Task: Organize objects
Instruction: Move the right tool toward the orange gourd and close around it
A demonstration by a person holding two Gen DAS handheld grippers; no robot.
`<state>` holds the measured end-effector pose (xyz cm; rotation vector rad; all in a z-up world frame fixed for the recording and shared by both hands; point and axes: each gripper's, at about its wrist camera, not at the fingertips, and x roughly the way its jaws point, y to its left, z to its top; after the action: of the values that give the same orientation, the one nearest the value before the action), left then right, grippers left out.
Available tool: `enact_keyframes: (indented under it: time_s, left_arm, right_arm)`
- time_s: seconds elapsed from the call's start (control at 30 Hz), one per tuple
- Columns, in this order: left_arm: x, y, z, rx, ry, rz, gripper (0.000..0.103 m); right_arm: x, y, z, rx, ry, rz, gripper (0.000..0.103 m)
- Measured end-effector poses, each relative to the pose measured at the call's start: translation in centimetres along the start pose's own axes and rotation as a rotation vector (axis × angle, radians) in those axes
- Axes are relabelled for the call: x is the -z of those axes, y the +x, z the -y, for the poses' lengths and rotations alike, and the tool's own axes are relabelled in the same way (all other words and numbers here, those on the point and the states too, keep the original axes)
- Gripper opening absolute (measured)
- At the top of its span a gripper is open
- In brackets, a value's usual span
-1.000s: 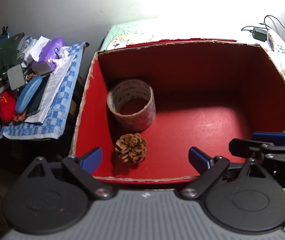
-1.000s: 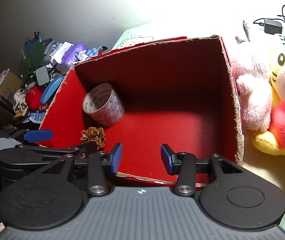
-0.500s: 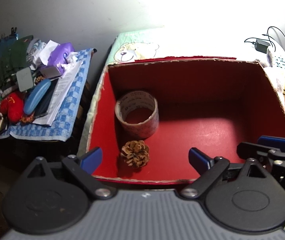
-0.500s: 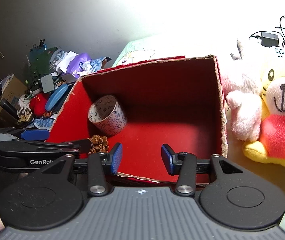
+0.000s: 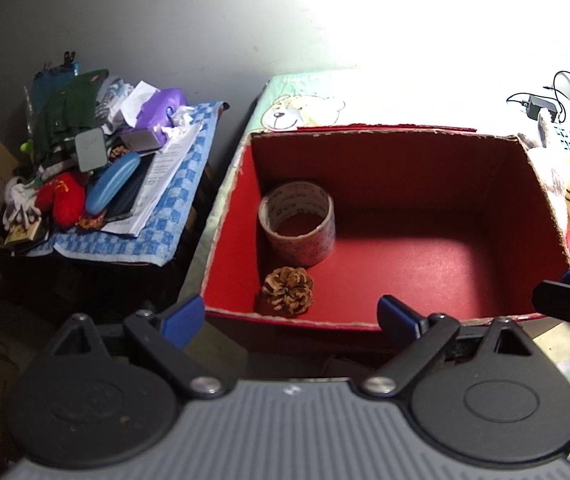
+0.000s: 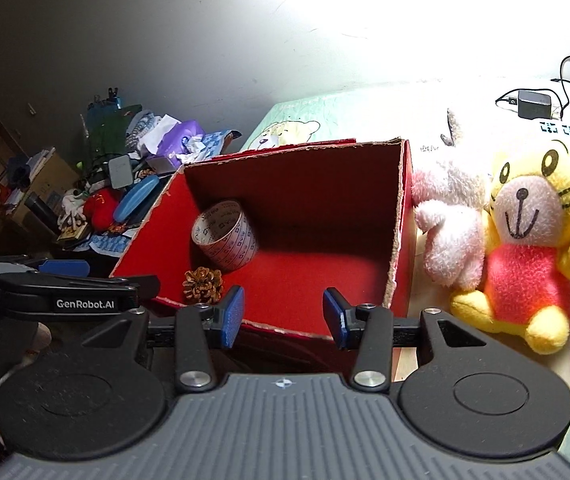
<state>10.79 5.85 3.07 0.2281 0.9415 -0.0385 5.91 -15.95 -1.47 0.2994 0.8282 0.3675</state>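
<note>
1. Right wrist view: the yellow plush tiger (image 6: 533,248) sits just right of the red box (image 6: 399,240), on the right gripper's (image 6: 283,316) side, the nearer one, upright and facing forward.
2. The right gripper stands half open and empty; the left gripper (image 5: 291,316) is wide and empty.
3. The tiger looks soft, yellow with a red belly, pressed against a pink plush (image 6: 449,220).

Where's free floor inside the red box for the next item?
The box floor is bare from the tape roll and pine cone across to the right wall. Those two crowd the left side. The side table to its left is piled full.
</note>
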Motion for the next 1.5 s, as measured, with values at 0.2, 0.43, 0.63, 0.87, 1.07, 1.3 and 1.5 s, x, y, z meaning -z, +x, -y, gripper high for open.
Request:
enact_keyframes:
  time_s: [0.2, 0.43, 0.63, 0.87, 1.07, 1.3, 1.5]
  left_arm:
    - [1.6, -1.3, 0.5, -0.015, -0.014, -0.01, 0.093]
    - [3.7, -1.8, 1.7, 0.017, 0.016, -0.058, 0.093]
    - [5.6, -1.9, 2.8, 0.15, 0.076, -0.1, 0.093]
    - [8.1, -1.8, 6.0, 0.358, 0.181, -0.165, 0.093]
    - [9.1, -1.7, 8.4, 0.536, 0.2, -0.198, 0.091]
    - [9.7, 0.5, 9.3, 0.67, 0.125, -0.276, 0.086]
    - [9.9, 2.4, 9.5, 0.738, 0.08, -0.316, 0.085]
  right_arm:
    - [1.0, -1.8, 2.0, -0.074, 0.024, -0.019, 0.047]
    - [2.6, -3.1, 4.5, -0.124, 0.014, -0.067, 0.047]
    - [5.2, -1.8, 7.3, -0.134, 0.081, -0.197, 0.045]
    - [6.9, 0.3, 10.1, -0.181, 0.246, -0.328, 0.043]
    - [7.3, 2.0, 9.8, -0.214, 0.256, -0.403, 0.043]
    - [7.8, 3.5, 9.6, -0.241, 0.278, -0.465, 0.043]
    - [8.1, 4.5, 9.1, -0.242, 0.276, -0.505, 0.042]
